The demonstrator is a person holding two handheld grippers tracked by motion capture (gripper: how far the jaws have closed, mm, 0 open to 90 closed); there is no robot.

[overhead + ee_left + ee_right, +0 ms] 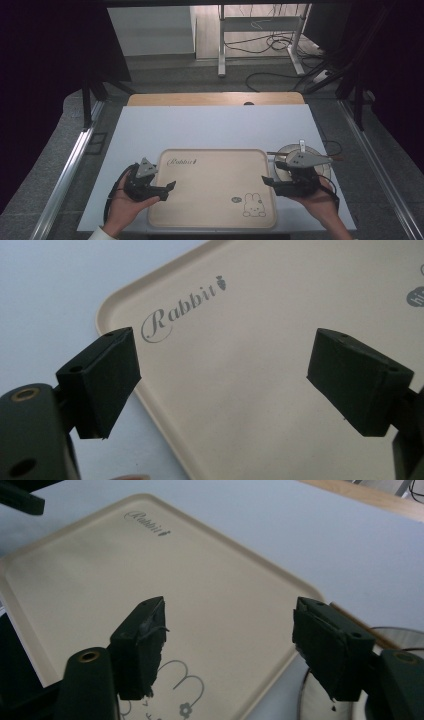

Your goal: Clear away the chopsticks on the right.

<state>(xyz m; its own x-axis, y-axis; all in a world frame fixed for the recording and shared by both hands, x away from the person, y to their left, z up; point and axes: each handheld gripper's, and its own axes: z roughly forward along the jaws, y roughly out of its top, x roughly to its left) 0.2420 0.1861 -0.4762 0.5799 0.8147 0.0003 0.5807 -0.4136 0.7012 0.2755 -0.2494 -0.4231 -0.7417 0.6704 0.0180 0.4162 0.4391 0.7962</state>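
A beige tray (212, 187) printed with the word "Rabbit" at its far left corner and a small rabbit drawing (254, 205) near its close right corner lies flat on the white worktop (210, 127), close to the near edge and roughly centred between the two hands. Nothing rests on it, and it looks like the thing both grippers are working around.

The left gripper (167, 187) hovers at the tray's left rim, its jaws spread wide with nothing between them; in the left gripper view the pads (102, 382) straddle that rim, one over the worktop and the other over the tray's surface. The pose suggests readiness to take hold of the edge, though no contact is visible.

The right gripper (267, 181) sits at the tray's right rim, its tips pointing inward over it. Its jaws stand apart and empty, the tray showing in the gap in the right gripper view, with neither pad touching it.

Just beyond the tray's right edge, under the right hand, sits a round metal dish (300, 155) with what appear to be chopsticks (305, 156) across it. It may be waiting there to go onto the tray, being within easy reach of that gripper.
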